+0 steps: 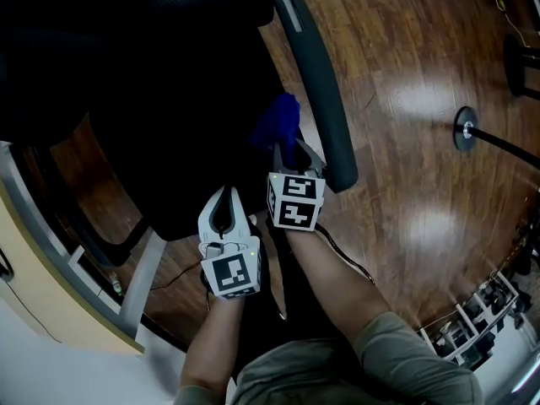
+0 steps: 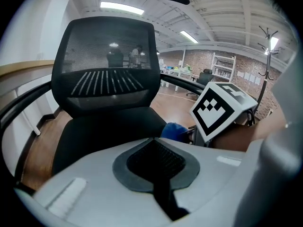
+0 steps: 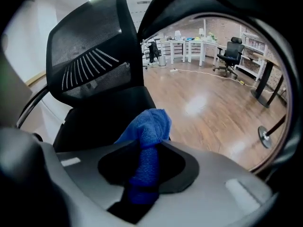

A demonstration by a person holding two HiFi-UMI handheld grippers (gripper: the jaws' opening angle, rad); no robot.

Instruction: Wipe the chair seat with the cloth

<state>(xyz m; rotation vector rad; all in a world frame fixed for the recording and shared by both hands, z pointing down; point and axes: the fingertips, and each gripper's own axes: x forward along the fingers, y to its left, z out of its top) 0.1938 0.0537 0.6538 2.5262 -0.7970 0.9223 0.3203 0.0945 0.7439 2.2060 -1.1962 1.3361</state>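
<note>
The black office chair's seat [image 1: 169, 142] fills the upper left of the head view, and its mesh backrest [image 2: 106, 65] rises ahead of both grippers. My right gripper [image 1: 287, 152] is shut on a blue cloth [image 1: 277, 123] at the seat's right edge, beside the dark armrest [image 1: 325, 99]. In the right gripper view the cloth [image 3: 147, 126] bunches up out of the right gripper [image 3: 150, 143] above the seat [image 3: 99, 122]. My left gripper [image 1: 226, 194] hovers at the seat's front edge, shut and holding nothing. From the left gripper [image 2: 151, 140] I see the cloth [image 2: 174, 130] to the right.
Wooden floor [image 1: 405, 74] lies right of the chair, with a round stand base [image 1: 464, 129] and its pole. A white desk frame [image 1: 139, 285] and a curved edge run along the left. A metal rack [image 1: 481, 310] stands at the lower right. A cable [image 1: 350, 260] trails under my right arm.
</note>
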